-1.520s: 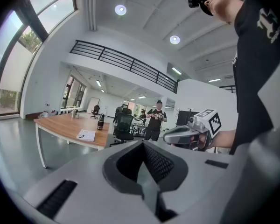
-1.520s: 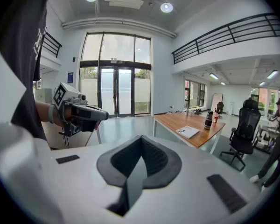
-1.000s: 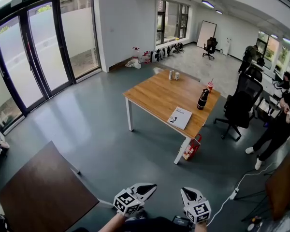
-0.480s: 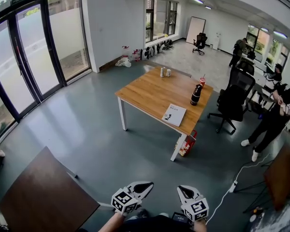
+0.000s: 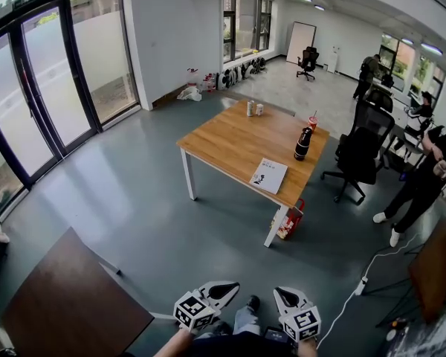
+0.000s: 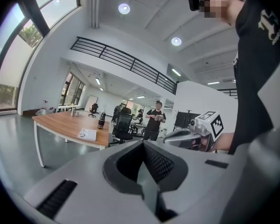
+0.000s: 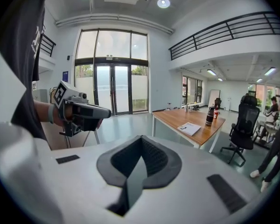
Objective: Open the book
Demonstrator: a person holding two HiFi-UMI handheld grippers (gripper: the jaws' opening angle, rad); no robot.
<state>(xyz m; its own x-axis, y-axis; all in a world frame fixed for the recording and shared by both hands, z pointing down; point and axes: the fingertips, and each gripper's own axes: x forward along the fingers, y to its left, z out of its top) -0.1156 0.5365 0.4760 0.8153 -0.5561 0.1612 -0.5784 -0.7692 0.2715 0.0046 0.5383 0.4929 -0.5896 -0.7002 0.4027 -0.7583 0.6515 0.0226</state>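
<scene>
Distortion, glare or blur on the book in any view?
Head view: heavy fisheye bends the glass doors; book small but sharp, no glare. Left gripper view: dark round vignette, book tiny. Right gripper view: same vignette, glass doors bright, no blur.

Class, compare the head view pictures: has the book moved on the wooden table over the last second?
No. The book keeps its spot by the wooden table's near edge, below the black bottle; only the view shifted.

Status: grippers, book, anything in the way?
Left gripper shut, empty. Right gripper shut, empty. Book closed on the wooden table, well out of reach. Only bare floor between; bottle stands beyond the book.
</scene>
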